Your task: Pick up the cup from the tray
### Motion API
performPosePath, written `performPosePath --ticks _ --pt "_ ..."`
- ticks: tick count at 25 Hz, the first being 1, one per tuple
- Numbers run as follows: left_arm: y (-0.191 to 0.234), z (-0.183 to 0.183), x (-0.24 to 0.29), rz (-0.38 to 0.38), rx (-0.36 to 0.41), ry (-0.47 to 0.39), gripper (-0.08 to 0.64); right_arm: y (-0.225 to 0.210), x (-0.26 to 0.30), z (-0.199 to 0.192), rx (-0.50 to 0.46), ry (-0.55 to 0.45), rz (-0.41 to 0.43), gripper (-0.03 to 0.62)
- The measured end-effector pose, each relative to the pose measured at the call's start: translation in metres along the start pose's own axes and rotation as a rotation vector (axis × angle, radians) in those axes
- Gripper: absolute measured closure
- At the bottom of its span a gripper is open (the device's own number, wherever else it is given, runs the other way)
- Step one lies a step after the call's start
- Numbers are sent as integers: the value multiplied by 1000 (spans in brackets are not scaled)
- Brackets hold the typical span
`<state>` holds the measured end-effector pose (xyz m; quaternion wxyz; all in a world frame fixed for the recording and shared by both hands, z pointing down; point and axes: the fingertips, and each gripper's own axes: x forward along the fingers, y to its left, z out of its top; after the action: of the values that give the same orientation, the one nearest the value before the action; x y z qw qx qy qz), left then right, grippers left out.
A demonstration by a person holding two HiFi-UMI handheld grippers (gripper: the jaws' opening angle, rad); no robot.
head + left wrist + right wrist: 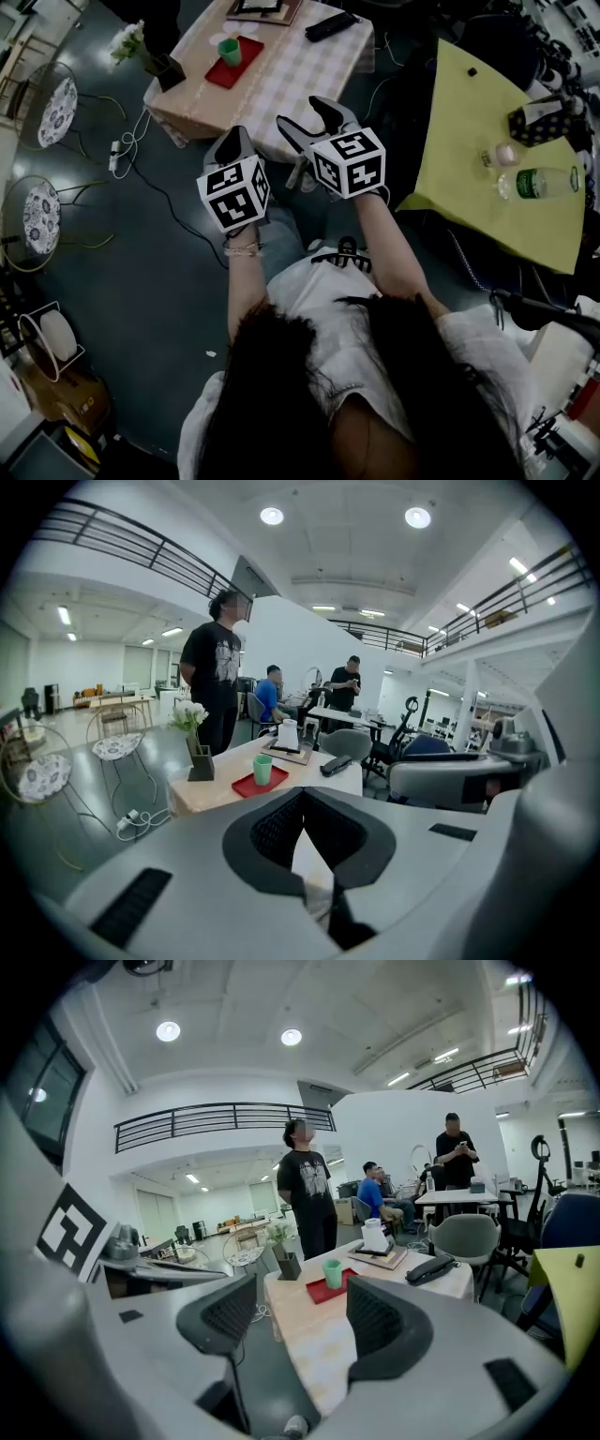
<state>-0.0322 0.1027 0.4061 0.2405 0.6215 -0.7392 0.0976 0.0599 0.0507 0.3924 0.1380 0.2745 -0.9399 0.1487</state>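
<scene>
A green cup (pixel 230 51) stands upright on a red tray (pixel 246 49) on the checked-cloth table (pixel 281 75), far ahead of both grippers. The left gripper view shows the cup (pixel 262 770) and tray (pixel 246 786) in the distance, as does the right gripper view, with the cup (pixel 333 1273) on the tray (pixel 319 1292). My left gripper (pixel 236 136) hangs short of the table's near edge, its jaws meeting at the tips (pixel 303 799) with nothing in them. My right gripper (pixel 300 111) is beside it, over the table's near edge, jaws spread and empty (pixel 300 1302).
On the same table are a dark vase of white flowers (pixel 141 52), a black remote (pixel 330 26) and a framed board (pixel 262 9). A yellow table (pixel 469 178) with a bottle (pixel 539 181) stands right. Round chairs (pixel 42 216) and floor cables (pixel 127 150) lie left. A person (pixel 216 682) stands behind the table.
</scene>
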Motion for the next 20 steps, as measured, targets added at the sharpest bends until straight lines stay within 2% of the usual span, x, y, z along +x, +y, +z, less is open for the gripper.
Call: performPosePath --ticks 4,15,20 --pt "21 23 34 -46 -83 -8 552 -6 42 14 -21 30 18 271" --pt "91 68 103 -45 -80 41 552 -17 130 48 -19 63 -19 267" --pt "110 83 134 -76 -64 51 551 -23 166 58 -23 61 -52 259"
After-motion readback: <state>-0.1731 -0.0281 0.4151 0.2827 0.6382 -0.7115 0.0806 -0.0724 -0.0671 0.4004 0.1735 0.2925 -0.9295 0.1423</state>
